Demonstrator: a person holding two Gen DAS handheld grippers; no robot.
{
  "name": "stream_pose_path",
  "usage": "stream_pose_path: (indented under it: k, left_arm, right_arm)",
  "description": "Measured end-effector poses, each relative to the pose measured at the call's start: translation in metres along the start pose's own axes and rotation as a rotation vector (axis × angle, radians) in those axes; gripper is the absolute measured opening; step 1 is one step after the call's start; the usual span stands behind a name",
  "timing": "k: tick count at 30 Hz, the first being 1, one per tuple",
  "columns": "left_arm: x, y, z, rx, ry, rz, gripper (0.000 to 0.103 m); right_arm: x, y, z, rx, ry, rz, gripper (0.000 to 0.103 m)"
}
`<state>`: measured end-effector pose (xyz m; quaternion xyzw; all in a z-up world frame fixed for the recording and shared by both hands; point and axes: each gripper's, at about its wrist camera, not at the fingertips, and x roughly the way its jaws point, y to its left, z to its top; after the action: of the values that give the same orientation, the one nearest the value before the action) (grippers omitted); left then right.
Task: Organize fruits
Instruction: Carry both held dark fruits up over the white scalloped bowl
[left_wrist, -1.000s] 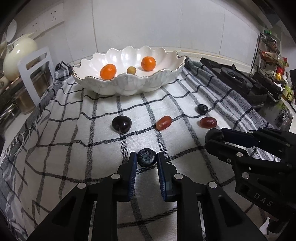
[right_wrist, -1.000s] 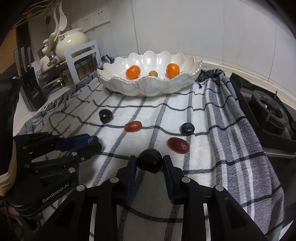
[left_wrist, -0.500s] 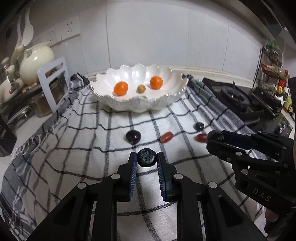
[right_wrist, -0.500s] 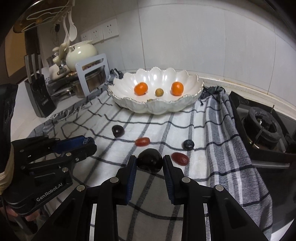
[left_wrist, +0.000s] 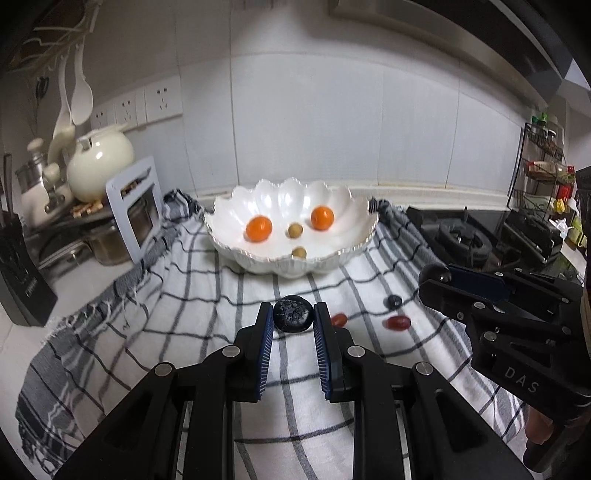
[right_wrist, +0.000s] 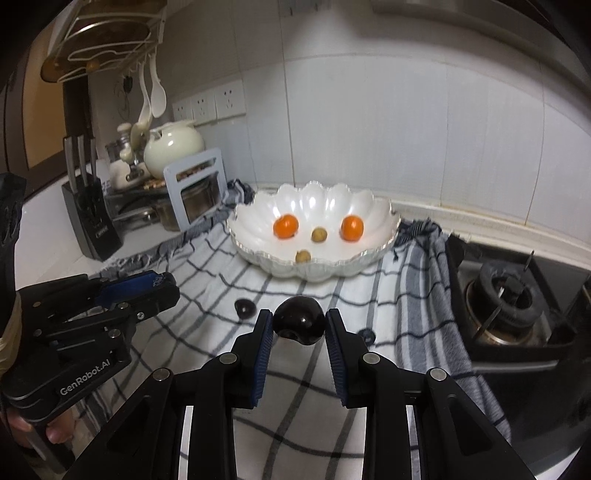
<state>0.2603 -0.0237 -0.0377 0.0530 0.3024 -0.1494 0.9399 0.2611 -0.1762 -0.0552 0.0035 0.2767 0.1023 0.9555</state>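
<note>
My left gripper (left_wrist: 293, 316) is shut on a dark blueberry (left_wrist: 293, 314) and holds it above the checked cloth (left_wrist: 192, 310). My right gripper (right_wrist: 299, 322) is shut on a dark cherry (right_wrist: 299, 320), also raised; it shows at the right in the left wrist view (left_wrist: 436, 275). A white scalloped bowl (left_wrist: 354, 243) at the back holds two orange fruits (left_wrist: 259, 228) and two small green ones (left_wrist: 295, 230). On the cloth lie a red fruit (left_wrist: 398, 322), another red one (left_wrist: 338, 319), a small blueberry (left_wrist: 393, 301) and a dark cherry (right_wrist: 245, 307).
A gas hob (right_wrist: 506, 295) is to the right of the cloth. A knife block (right_wrist: 90, 218), pots, a white teapot (right_wrist: 173, 144) and a grey stand (right_wrist: 195, 184) are on the left. A spice rack (left_wrist: 543, 173) stands far right.
Both grippers have risen and pulled back with their fruit held. The bowl and the cloth fruits look smaller and farther below.
</note>
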Motion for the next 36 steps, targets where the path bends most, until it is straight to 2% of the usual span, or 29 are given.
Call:
stream_pose_path:
  k: [16, 27, 36]
  left_arm:
    - [-0.015, 0.002, 0.043, 0.016, -0.143, 0.036, 0.023]
    - [-0.003, 0.009, 0.069, 0.012, -0.179, 0.047, 0.023]
    - [0.018, 0.019, 0.09, 0.003, -0.178, 0.056, 0.023]
  right_arm:
    - [-0.015, -0.001, 0.042, -0.04, -0.137, -0.025, 0.03]
    - [-0.006, -0.009, 0.072, -0.044, -0.195, -0.051, 0.031]
    - [0.016, -0.016, 0.09, -0.028, -0.188, -0.05, 0.031]
